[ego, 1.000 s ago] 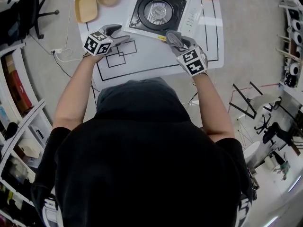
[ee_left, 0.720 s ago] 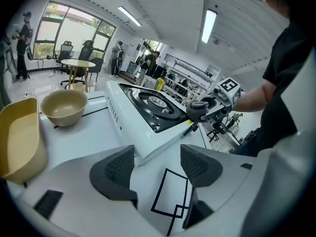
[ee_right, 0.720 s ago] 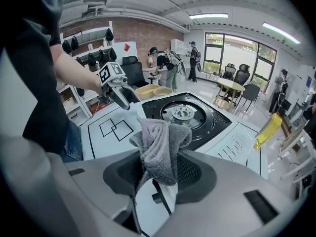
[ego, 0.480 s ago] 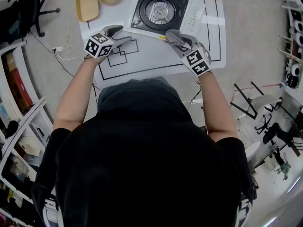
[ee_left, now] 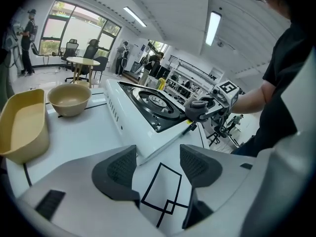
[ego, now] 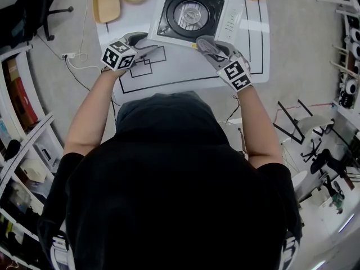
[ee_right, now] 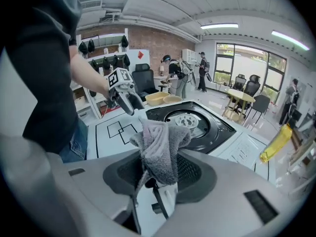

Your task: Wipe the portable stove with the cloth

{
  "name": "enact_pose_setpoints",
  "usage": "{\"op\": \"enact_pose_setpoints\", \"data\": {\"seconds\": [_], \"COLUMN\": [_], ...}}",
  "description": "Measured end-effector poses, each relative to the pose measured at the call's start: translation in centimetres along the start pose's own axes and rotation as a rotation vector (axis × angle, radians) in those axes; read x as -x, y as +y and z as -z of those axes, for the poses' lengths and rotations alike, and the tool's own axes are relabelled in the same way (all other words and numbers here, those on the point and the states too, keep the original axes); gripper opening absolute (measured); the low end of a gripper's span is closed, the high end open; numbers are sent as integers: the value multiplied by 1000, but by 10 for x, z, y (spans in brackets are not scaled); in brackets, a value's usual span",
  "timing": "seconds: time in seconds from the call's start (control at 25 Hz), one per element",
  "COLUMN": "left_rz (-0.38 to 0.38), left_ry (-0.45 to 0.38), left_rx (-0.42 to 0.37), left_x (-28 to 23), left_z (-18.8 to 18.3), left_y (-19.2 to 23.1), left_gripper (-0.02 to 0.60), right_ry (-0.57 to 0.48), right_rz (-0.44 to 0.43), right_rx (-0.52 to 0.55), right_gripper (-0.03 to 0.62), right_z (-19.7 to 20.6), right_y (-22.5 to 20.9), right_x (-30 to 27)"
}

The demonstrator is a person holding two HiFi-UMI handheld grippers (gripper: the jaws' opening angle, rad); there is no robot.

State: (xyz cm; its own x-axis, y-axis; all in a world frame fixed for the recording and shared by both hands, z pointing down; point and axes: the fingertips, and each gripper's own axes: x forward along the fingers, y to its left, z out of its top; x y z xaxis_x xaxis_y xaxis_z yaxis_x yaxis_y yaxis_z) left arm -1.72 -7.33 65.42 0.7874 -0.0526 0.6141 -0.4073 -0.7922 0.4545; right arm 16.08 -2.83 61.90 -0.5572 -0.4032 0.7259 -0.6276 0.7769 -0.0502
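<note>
Head view, portable stove [ego: 188, 14]: square white casing, glossy black top, round metal burner; it sits on the white table [ego: 185, 72].
Head view, right gripper [ego: 202, 44]: at the stove's near edge, carrying the grey cloth [ego: 209, 48].
Head view, left gripper [ego: 147, 41]: beside the stove's near-left corner, above the table.
Left gripper view, jaws: spread, with nothing between the ribbed dark pads; black-lined table lies beyond.
Left gripper view, bowl [ee_left: 70, 98] and tray [ee_left: 22, 127]: tan and smooth, left of the stove.
Right gripper view, cloth: soft, fuzzy and bunched, pinched between the closed-in jaws just short of the stove's top.
Progress: probably the start. No contact shows, and the whole top is left to wipe.
</note>
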Motion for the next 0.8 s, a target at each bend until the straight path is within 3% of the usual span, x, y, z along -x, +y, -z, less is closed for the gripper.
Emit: {"op": "enact_pose_setpoints", "data": {"seconds": [0.12, 0.44, 0.8], "left_rz": [2, 2, 7], "left_ry": [1, 0, 13], "left_rx": [7, 13, 15], "left_x": [2, 4, 4], "left_z": [5, 12, 14], "left_y": [-2, -4, -9], "left_gripper": [287, 265, 267], "right_ry": [-42, -8, -22], "right_rz": [2, -10, -78], "right_rx": [-78, -89, -9], "right_gripper": [181, 181, 181], "right_z": [2, 23, -6], "right_y": [-2, 6, 27], "right_x": [6, 19, -11]}}
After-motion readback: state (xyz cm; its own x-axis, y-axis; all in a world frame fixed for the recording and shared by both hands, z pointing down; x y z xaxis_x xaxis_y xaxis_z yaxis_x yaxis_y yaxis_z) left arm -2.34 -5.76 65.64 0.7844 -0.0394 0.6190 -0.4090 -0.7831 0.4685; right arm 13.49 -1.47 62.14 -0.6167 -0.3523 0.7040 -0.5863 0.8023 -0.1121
